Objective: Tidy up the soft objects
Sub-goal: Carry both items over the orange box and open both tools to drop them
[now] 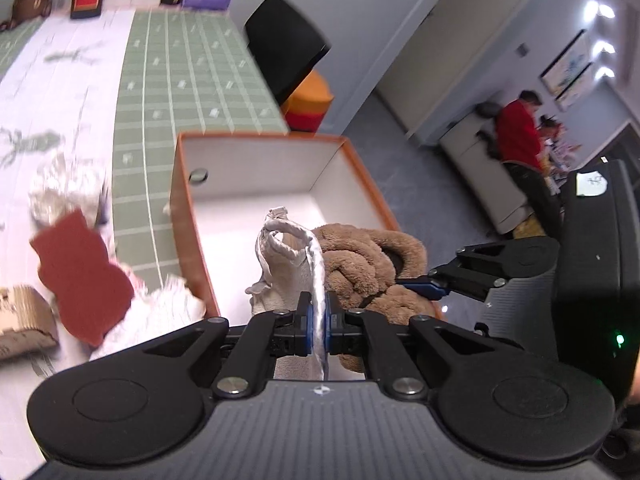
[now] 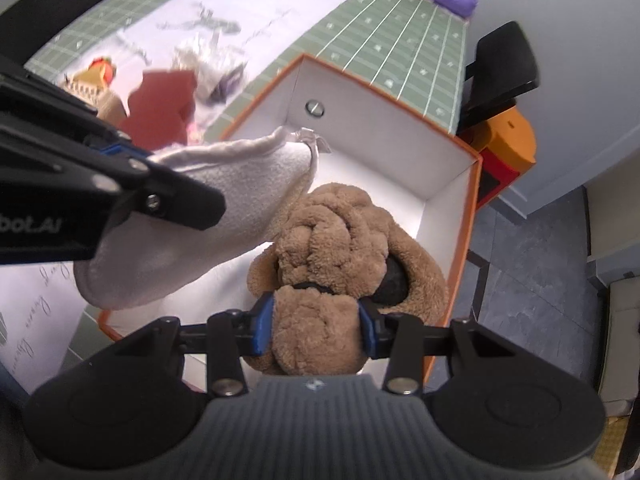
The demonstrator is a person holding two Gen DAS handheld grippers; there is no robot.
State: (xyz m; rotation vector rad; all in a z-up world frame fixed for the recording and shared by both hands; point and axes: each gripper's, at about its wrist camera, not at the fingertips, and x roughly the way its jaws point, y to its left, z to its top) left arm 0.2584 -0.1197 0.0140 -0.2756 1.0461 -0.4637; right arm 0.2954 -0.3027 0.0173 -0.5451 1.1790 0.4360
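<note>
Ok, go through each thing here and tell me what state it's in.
Left gripper: shut on the white cloth.
White cloth: held above the box.
Right gripper: shut on the plush dog.
Plush dog: held over the box.
Box: open, no lid on.
Red cloth: lying on the table.

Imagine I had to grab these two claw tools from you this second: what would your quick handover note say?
Left gripper: shut on a white cloth pouch, held above the orange box.
Right gripper: shut on a brown plush dog, also over the box.
Done: both items picked up; neither released yet, and no other item shows in the box.
Left: drop both in, then fetch the red felt piece and the white fluffy things on the table.
</note>
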